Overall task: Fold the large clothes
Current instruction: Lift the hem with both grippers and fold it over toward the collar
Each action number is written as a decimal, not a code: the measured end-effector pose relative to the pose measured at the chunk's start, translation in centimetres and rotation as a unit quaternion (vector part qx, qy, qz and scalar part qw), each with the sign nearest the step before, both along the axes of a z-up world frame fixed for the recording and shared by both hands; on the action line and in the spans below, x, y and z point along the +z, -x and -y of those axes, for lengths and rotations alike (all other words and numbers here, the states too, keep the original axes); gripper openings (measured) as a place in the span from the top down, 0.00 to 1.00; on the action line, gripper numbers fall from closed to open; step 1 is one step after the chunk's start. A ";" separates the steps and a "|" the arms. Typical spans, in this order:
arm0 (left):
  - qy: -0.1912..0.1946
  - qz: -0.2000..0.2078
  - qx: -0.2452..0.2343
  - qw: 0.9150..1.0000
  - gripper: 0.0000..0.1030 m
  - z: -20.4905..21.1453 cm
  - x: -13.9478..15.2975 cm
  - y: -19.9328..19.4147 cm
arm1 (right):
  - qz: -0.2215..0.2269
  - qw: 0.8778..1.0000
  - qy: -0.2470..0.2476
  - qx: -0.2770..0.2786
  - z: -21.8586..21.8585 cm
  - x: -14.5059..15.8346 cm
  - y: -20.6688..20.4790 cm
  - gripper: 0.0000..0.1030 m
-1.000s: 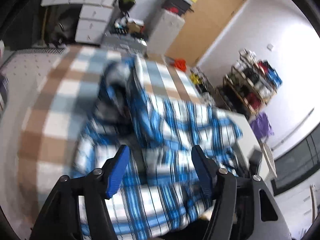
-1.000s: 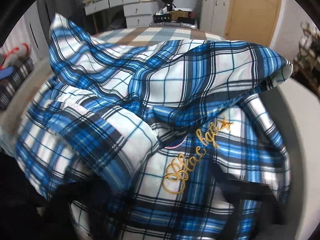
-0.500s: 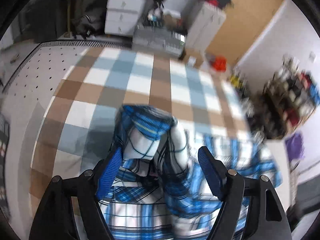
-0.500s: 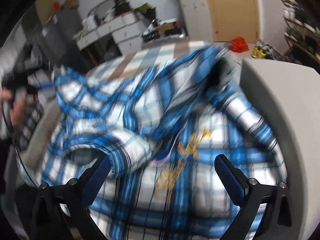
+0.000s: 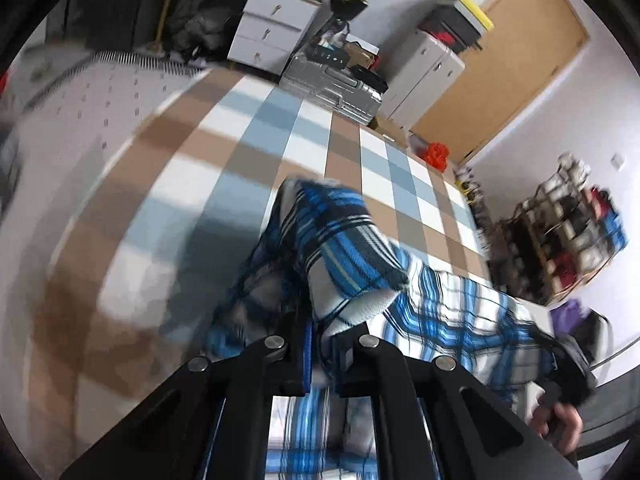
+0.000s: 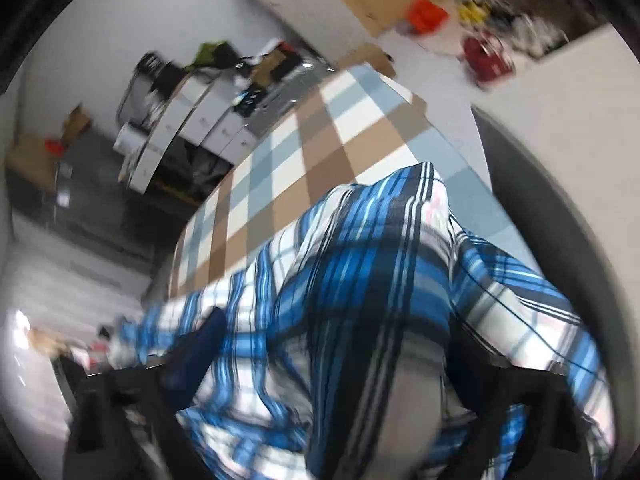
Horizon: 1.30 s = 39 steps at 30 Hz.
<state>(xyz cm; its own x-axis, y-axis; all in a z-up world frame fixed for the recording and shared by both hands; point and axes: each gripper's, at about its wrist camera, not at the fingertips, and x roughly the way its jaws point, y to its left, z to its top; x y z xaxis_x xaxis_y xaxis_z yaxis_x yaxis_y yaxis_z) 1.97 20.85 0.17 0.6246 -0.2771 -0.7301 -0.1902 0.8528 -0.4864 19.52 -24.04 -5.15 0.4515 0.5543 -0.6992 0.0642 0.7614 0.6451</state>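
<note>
The left wrist camera sits just behind its black two-finger gripper point(image 5: 320, 354) and looks forward and down, very near the blue and white plaid shirt point(image 5: 352, 264), over the brown, blue and white checked bed cover point(image 5: 256, 136) toward the white drawer cabinet point(image 5: 268, 36) and the wooden door point(image 5: 516, 56). The right wrist camera looks the same way from the other side, strongly rolled and blurred, also close above the shirt point(image 6: 360, 280). Both views share the shirt, the cover point(image 6: 320, 144), the drawers point(image 6: 200, 116) and the orange thing point(image 6: 428, 14) on the floor point(image 5: 436, 154).

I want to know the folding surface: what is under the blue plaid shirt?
The blue plaid shirt lies on a brown, blue and white checked blanket. What the blanket covers, or lies beneath the bunched cloth, is hidden.
</note>
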 end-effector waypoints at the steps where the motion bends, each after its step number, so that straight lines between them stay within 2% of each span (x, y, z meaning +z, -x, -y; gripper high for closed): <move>1: 0.010 0.002 0.011 1.000 0.98 -0.3 -0.5 1.0 | -0.012 1.000 0.021 -0.001 -0.2 -0.1 -0.7 0.75; 2: 0.021 0.001 0.016 1.000 0.98 -0.6 -1.4 2.2 | -0.020 0.999 0.040 0.001 -0.5 -0.1 -1.3 0.76; 4: 0.046 -0.008 0.024 0.999 0.98 -0.7 -2.9 3.4 | -0.011 0.998 0.062 0.008 -1.0 0.5 -1.9 0.88; 7: 0.075 -0.028 0.030 0.996 0.98 -0.5 -4.6 4.0 | 0.021 0.995 0.099 0.018 -1.3 2.7 -2.3 0.91; 9: 0.076 -0.034 0.031 0.996 0.98 -0.3 -5.0 4.3 | 0.047 0.993 0.107 0.023 -1.2 4.5 -2.7 0.91; 12: 0.095 -0.049 0.014 0.994 0.98 0.1 -5.8 4.5 | 0.098 0.982 0.157 0.023 -0.8 6.7 -2.7 0.91; 14: 0.103 -0.058 0.001 0.993 0.98 0.7 -6.0 4.8 | 0.086 0.973 0.213 0.024 -0.6 5.6 -3.0 0.91; 17: 0.101 -0.045 -0.036 0.993 0.98 1.8 -4.2 5.3 | 0.047 0.960 0.273 0.043 -0.8 1.9 -3.4 0.91; 19: 0.083 -0.021 -0.051 0.995 0.98 2.1 -1.8 5.5 | 0.031 0.958 0.281 0.049 -0.6 0.4 -3.2 0.90; 20: 0.067 -0.003 -0.057 0.996 0.98 2.3 -0.1 5.4 | 0.014 0.962 0.269 0.049 -0.3 -0.3 -3.1 0.88; 21: 0.049 0.009 -0.062 0.997 0.98 2.4 1.3 5.2 | -0.006 0.967 0.250 0.046 0.2 -0.8 -3.1 0.77; 22: 0.026 0.023 -0.068 0.997 0.98 2.6 3.1 4.9 | -0.028 0.974 0.222 0.034 1.1 -1.2 -2.9 0.44; 24: -0.003 0.062 -0.084 0.995 0.98 2.8 6.4 4.2 | -0.033 0.984 0.174 0.009 2.4 -0.7 -2.3 0.01; 26: -0.035 0.094 -0.114 0.988 0.98 3.3 10.2 2.5 | -0.014 0.992 0.127 -0.013 3.6 0.8 -1.2 0.00; 27: -0.045 0.106 -0.118 0.986 0.96 3.1 11.2 2.0 | -0.017 0.994 0.108 -0.018 4.0 1.3 -0.7 0.00; 29: -0.083 0.133 -0.126 0.980 0.72 3.8 13.7 0.0 | -0.018 0.996 0.082 -0.027 4.5 2.2 0.3 0.00; 30: -0.096 0.145 -0.129 0.976 0.48 4.0 14.6 -1.2 | -0.014 0.996 0.081 -0.032 4.5 2.8 0.8 0.00; 31: -0.102 0.158 -0.137 0.972 0.33 4.6 15.1 -2.8 | -0.008 0.996 0.080 -0.034 4.3 3.4 1.3 0.00; 32: -0.107 0.156 -0.145 0.971 0.33 5.0 15.4 -4.5 | 0.009 0.997 0.070 -0.031 4.0 4.2 2.0 0.00; 33: -0.109 0.142 -0.151 0.972 0.33 4.8 14.4 -5.7 | 0.018 0.998 0.061 -0.025 3.5 4.7 2.2 0.00; 36: -0.083 0.059 -0.191 0.976 0.33 4.3 10.2 -9.8 | 0.046 0.998 0.051 -0.001 1.4 6.3 3.2 0.00; 39: -0.081 0.021 -0.190 0.978 0.40 3.5 6.0 -9.8 | 0.080 0.994 0.070 0.019 -1.1 8.1 3.6 0.00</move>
<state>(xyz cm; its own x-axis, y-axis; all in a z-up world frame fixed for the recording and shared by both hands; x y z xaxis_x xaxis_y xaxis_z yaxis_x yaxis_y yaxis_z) 11.72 17.33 6.18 0.5293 -0.3779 -0.7597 0.1739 0.9246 -0.3389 15.87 -22.93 2.91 0.5433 0.4752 -0.6921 -0.0613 0.8446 0.5318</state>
